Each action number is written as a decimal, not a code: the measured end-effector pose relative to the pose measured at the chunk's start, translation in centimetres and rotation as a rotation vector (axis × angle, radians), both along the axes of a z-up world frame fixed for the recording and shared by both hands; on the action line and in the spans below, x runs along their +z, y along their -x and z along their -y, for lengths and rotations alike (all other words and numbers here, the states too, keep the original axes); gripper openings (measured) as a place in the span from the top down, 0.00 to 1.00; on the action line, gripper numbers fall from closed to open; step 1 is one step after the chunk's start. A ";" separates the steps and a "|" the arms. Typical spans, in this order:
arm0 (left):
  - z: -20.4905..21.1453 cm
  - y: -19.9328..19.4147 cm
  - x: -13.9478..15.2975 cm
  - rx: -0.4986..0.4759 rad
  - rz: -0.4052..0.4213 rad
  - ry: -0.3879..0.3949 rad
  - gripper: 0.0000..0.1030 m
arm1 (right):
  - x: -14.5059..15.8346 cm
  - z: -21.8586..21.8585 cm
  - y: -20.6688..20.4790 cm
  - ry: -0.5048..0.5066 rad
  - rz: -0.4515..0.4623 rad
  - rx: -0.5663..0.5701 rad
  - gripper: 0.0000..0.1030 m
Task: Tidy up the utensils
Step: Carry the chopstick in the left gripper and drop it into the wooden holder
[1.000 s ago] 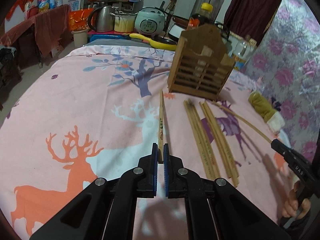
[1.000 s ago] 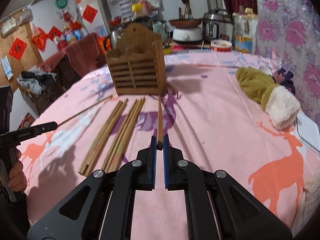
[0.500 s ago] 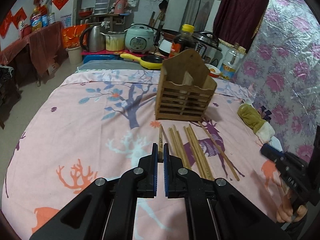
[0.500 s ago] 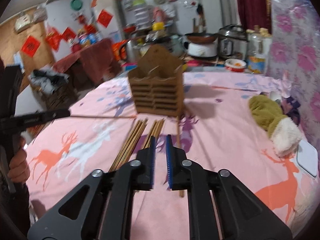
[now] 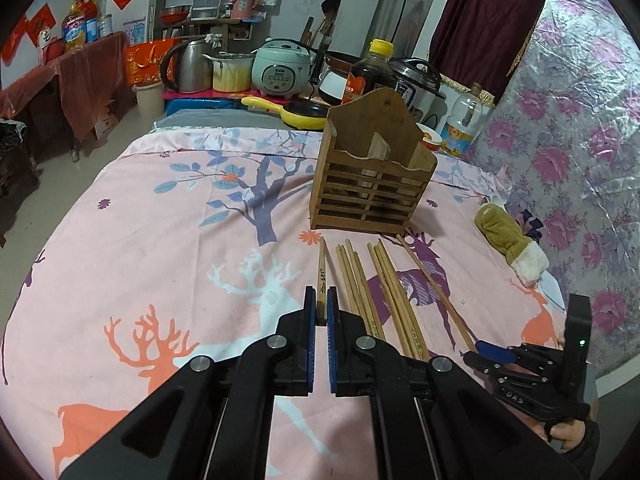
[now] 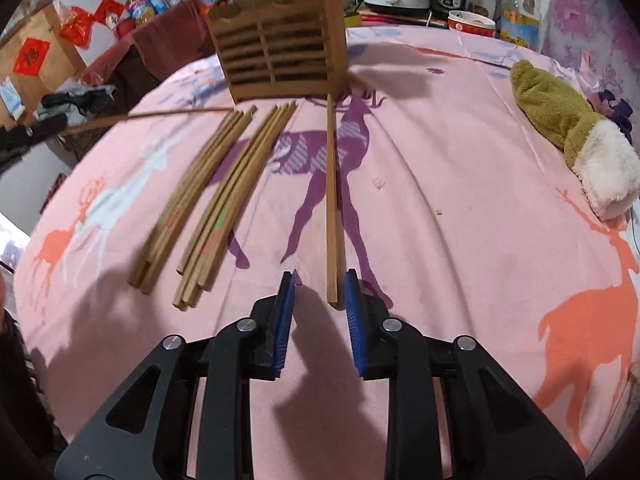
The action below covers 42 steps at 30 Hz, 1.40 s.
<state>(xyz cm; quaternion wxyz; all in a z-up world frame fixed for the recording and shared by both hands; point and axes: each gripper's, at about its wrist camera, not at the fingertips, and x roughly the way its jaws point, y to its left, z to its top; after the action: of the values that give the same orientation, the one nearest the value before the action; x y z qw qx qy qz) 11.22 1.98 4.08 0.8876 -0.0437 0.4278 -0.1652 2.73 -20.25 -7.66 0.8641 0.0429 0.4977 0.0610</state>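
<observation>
My left gripper [image 5: 321, 304] is shut on one wooden chopstick [image 5: 321, 270] and holds it above the cloth, pointing toward the slatted wooden utensil holder [image 5: 370, 184]. That held chopstick shows in the right wrist view [image 6: 132, 117] at the left. My right gripper [image 6: 320, 292] is open, low over the cloth; a single chopstick [image 6: 330, 200] lies on the cloth with its near end between the fingers, untouched. Two bundles of chopsticks [image 6: 216, 196] lie left of it, in front of the holder [image 6: 280, 36].
The pink deer-print tablecloth [image 5: 160, 264] covers the table. A green and white mitten [image 6: 572, 132] lies at the right. Pots, a kettle, rice cookers and bottles [image 5: 276, 68] stand behind the table's far edge. The right gripper shows in the left wrist view [image 5: 520, 364].
The left gripper lifted its chopstick off the cloth. The right gripper let go of its chopstick, which now lies on the cloth, opened, and came down close behind it.
</observation>
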 end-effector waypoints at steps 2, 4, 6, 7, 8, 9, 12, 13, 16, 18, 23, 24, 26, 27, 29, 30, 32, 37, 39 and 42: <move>0.0 0.0 0.0 0.001 -0.005 0.001 0.95 | 0.1 0.1 0.1 0.017 0.008 -0.013 0.94; -0.1 -0.1 -0.1 0.000 -0.010 0.002 0.95 | 0.6 0.5 0.5 -0.014 0.030 -0.028 0.94; -0.2 -0.2 0.0 -0.002 -0.018 0.008 0.95 | 2.1 0.7 1.1 -0.016 0.091 -0.038 0.94; -0.2 -0.2 0.3 -0.006 -0.021 0.010 0.95 | 2.9 0.7 1.4 -0.012 0.118 -0.039 0.94; -0.1 -0.2 0.6 -0.010 -0.022 0.011 0.95 | 3.6 0.5 1.6 -0.007 0.142 -0.038 0.94; 0.0 -0.2 0.9 -0.013 -0.019 0.009 0.95 | 4.4 0.4 1.9 0.000 0.164 -0.035 0.94; 0.7 -0.1 2.4 -0.024 0.010 -0.006 0.95 | 7.1 -0.1 2.0 0.021 0.224 -0.026 0.94; 1.0 -0.1 3.1 -0.029 0.020 -0.009 0.95 | 8.4 -0.2 2.0 0.023 0.251 -0.024 0.94; 2.2 -0.4 4.4 -0.045 0.040 -0.016 0.95 | 10.9 -0.5 1.3 0.017 0.298 -0.018 0.94; 3.3 -0.9 5.2 -0.056 0.051 -0.026 0.94 | 12.1 -0.9 0.6 0.017 0.318 -0.011 0.94; 5.4 -2.5 6.5 -0.066 0.063 -0.054 0.94 | 14.1 -1.6 -0.9 0.017 0.350 -0.004 0.94; 5.7 -2.8 6.8 -0.067 0.064 -0.056 0.94 | 14.5 -1.6 -1.4 0.014 0.356 -0.004 0.94; 6.4 -3.5 7.6 -0.073 0.074 -0.059 0.94 | 15.1 -1.8 -1.9 0.013 0.365 -0.005 0.94; 6.8 -3.8 8.0 -0.074 0.081 -0.060 0.94 | 15.3 -1.8 -2.1 0.012 0.371 -0.008 0.94; 7.5 -4.4 8.7 -0.077 0.093 -0.062 0.95 | 15.9 -1.7 -2.8 0.007 0.382 -0.011 0.94; 7.8 -4.8 8.9 -0.077 0.097 -0.065 0.95 | 16.2 -1.7 -3.2 0.003 0.387 -0.011 0.94; 8.3 -5.2 9.4 -0.078 0.105 -0.067 0.95 | 16.6 -1.7 -3.7 -0.007 0.395 -0.011 0.94; 8.5 -6.2 11.6 -0.068 0.142 -0.058 0.95 | 18.6 -1.8 -4.8 -0.021 0.435 -0.012 0.94; 8.5 -6.7 13.1 -0.056 0.170 -0.053 0.95 | 20.1 -2.0 -5.4 -0.021 0.462 -0.012 0.94; 8.7 -7.9 15.5 -0.026 0.224 -0.053 0.95 | 22.4 -2.5 -6.8 -0.017 0.506 -0.014 0.94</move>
<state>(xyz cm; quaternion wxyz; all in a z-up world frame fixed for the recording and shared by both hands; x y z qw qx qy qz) 19.08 -6.71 19.61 0.9285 0.0042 0.3307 -0.1692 9.56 -17.78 14.77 0.9612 0.0371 0.2649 0.0679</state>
